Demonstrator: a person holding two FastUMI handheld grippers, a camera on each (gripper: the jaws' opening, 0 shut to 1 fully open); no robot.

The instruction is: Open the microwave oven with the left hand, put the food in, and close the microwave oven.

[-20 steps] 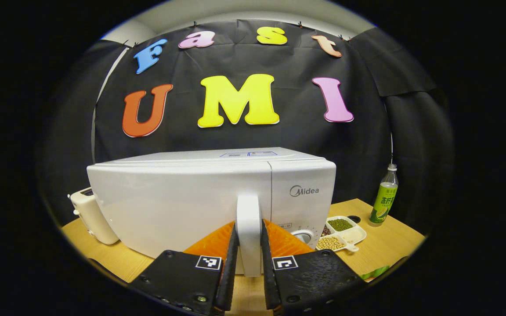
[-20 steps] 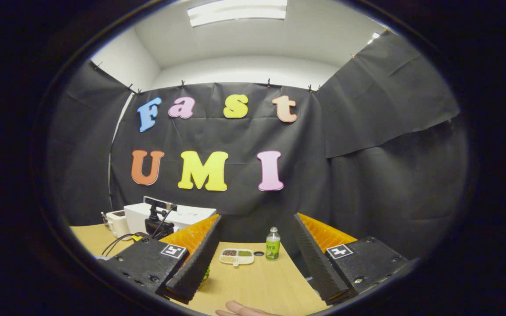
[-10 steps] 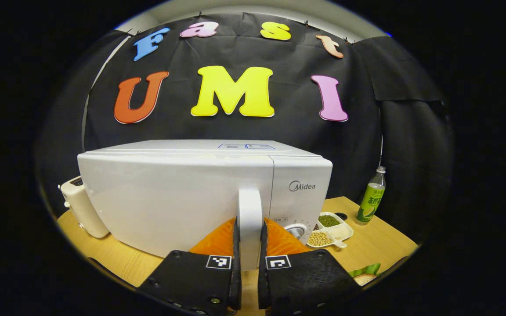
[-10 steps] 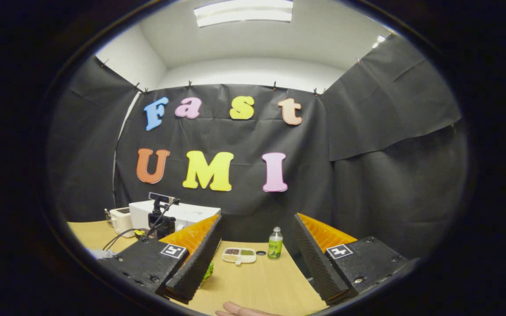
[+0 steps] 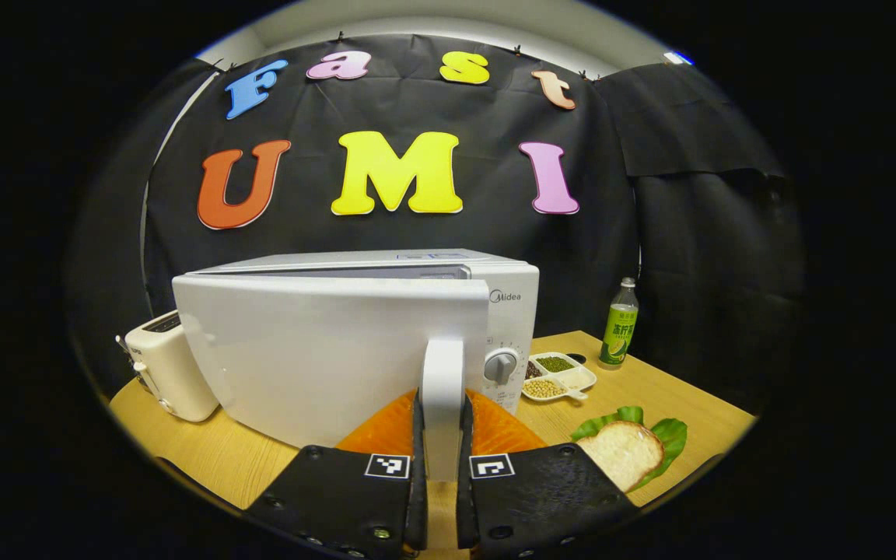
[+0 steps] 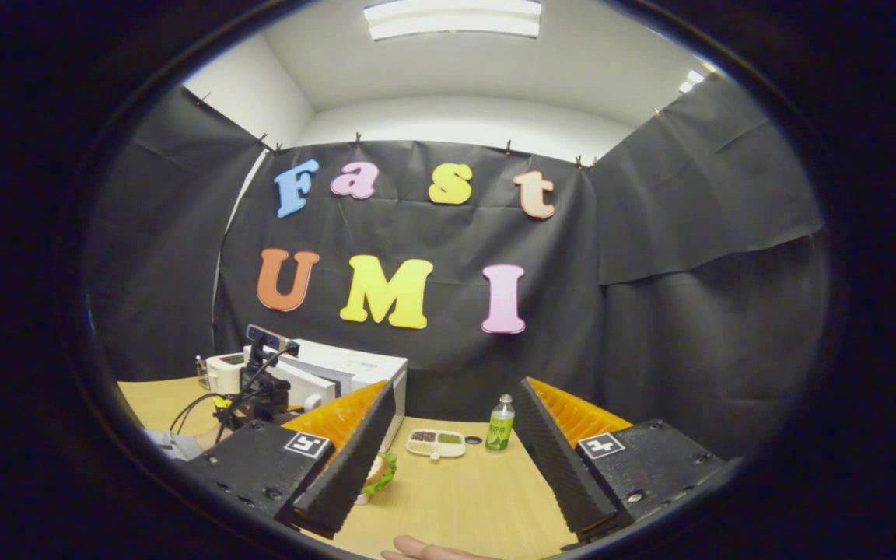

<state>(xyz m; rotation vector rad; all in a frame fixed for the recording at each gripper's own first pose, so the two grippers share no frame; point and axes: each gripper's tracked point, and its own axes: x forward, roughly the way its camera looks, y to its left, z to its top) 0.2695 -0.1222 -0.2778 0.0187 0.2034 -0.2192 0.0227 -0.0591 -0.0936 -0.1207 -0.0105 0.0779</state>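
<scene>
white microwave (image 5: 323, 342), green bottle (image 5: 619, 327), tan wooden table (image 5: 650, 389).

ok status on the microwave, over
Left gripper shut on door handle, door ajar. Right gripper open, empty. Sandwich waiting on table.

Black cloth (image 6: 650, 257) hangs as the booth's back and side walls, clipped along its top edge. Above it rises a white wall (image 6: 463, 128) and a white ceiling (image 6: 572, 70) with a lit strip light (image 6: 452, 17). A light wooden tabletop (image 5: 650, 397) runs up to the cloth at its far edge, its grain showing pale yellow under the overhead light.
</scene>
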